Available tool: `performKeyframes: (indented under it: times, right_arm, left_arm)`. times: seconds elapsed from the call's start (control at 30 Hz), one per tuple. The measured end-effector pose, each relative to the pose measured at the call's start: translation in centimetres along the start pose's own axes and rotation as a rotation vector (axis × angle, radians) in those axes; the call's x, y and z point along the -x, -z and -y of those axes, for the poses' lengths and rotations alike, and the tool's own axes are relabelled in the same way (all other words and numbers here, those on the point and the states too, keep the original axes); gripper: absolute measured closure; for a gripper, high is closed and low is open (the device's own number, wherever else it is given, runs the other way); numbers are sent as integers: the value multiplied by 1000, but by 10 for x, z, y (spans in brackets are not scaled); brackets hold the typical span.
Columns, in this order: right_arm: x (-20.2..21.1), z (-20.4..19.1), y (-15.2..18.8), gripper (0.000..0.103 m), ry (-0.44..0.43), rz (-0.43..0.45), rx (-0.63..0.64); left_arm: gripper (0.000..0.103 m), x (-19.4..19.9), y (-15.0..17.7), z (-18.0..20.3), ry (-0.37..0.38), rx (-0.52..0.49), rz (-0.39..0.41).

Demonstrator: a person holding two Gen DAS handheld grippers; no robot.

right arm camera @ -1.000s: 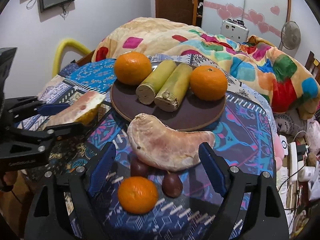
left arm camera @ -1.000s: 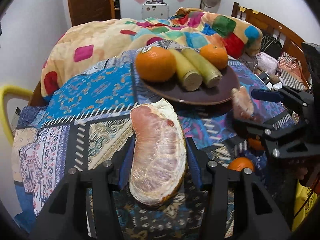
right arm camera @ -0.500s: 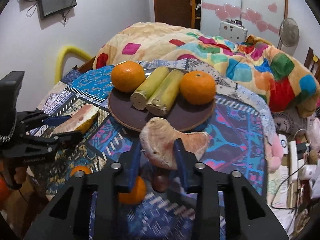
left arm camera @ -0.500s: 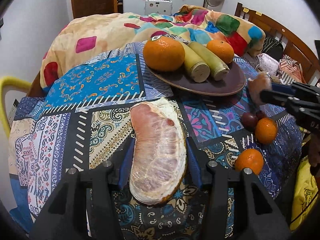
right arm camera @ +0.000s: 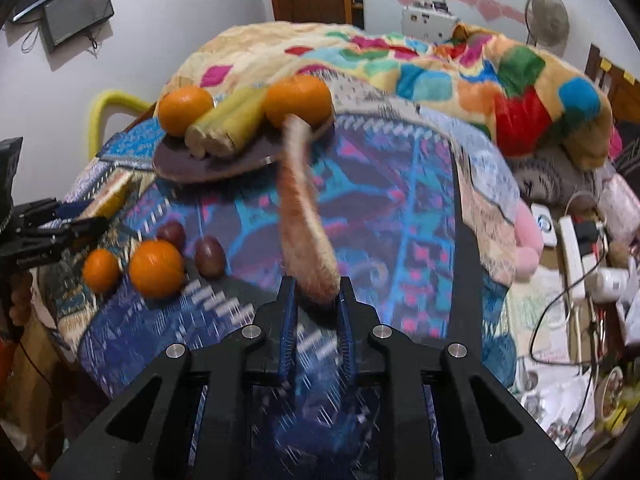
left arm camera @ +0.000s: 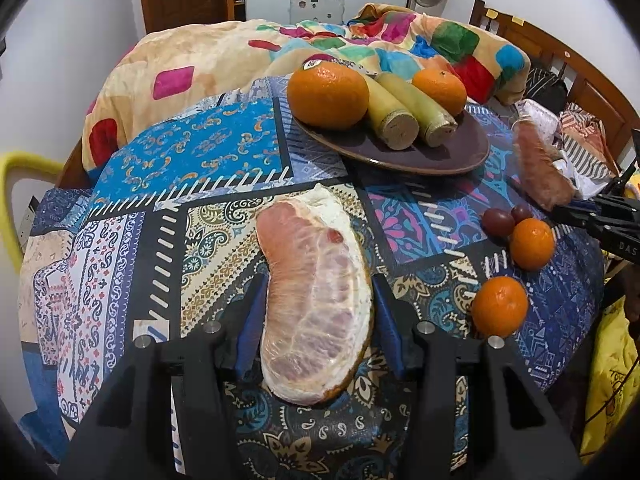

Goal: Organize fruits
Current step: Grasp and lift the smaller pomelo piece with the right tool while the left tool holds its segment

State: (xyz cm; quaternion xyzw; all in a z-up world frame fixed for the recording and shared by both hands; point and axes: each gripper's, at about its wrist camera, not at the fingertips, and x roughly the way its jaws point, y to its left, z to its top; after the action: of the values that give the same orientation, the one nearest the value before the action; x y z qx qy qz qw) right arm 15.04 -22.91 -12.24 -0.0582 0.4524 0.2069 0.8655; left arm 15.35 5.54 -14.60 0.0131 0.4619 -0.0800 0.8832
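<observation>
My left gripper (left arm camera: pixel 316 312) is shut on a large peeled pomelo wedge (left arm camera: pixel 314 300), held over the patterned tablecloth. My right gripper (right arm camera: pixel 316 300) is shut on a second, thinner pomelo slice (right arm camera: pixel 306 220), lifted above the table; it also shows in the left wrist view (left arm camera: pixel 540 172). A dark plate (left arm camera: pixel 460 152) holds two oranges (left arm camera: pixel 328 94) and two yellow-green stalk pieces (left arm camera: pixel 394 114). Two small oranges (left arm camera: pixel 500 306) and two dark round fruits (left arm camera: pixel 498 222) lie on the cloth at the right.
The table's patterned cloth (left arm camera: pixel 192 160) ends close to my left gripper. A colourful blanket (left arm camera: pixel 360 48) lies on the bed behind. A wooden bed frame (left arm camera: pixel 560 64) stands at the right. Cables and a power strip (right arm camera: pixel 572 248) lie off the table's right side.
My right gripper closed on the thin pomelo slice, lifted it and swung right, away from the plate. My left gripper kept its wedge and drew back a little.
</observation>
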Motion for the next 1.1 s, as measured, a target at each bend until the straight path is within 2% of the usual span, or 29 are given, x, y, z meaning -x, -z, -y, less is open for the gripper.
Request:
performKeyframes:
  times: [0.07,0.13,0.2,0.27,0.4,0.53,0.8,0.97,1.03,1.1]
  right_arm:
    - [3,3,3,85,3,-1,-6]
    - [6,3,3,77,15,1,-2]
    - [9,3,3,50,22,12,2]
    - [11,2,1,44,25,33,5]
    - [14,-3,-5,44,-9,61,13]
    - [12,-13,-13,44,0,75,62]
    - [-18,-16,-24,44,-36,5,89]
    - [-28,-17,-28,45,-45,-8,88]
    - [-29,-17,-30,47,-48,-5,85]
    - [-31,-18,-31,59,-56,-4,91]
  left_arm:
    - [53,1,1,1,-6,-8,1]
    - [52,1,0,1,-7,-9,-2]
    - [51,0,-1,1,-6,-8,-3]
    - [51,0,-1,1,-2,-5,-3]
    - [50,-3,-3,-1,0,-8,-3]
    - [49,-6,-6,0,0,-18,-2]
    - [47,-10,-10,0,2,-25,-1]
    - [45,-13,-13,-1,9,-21,-1]
    - [45,-15,-14,-1,12,-22,1]
    - [45,-16,-15,-2,14,-19,6]
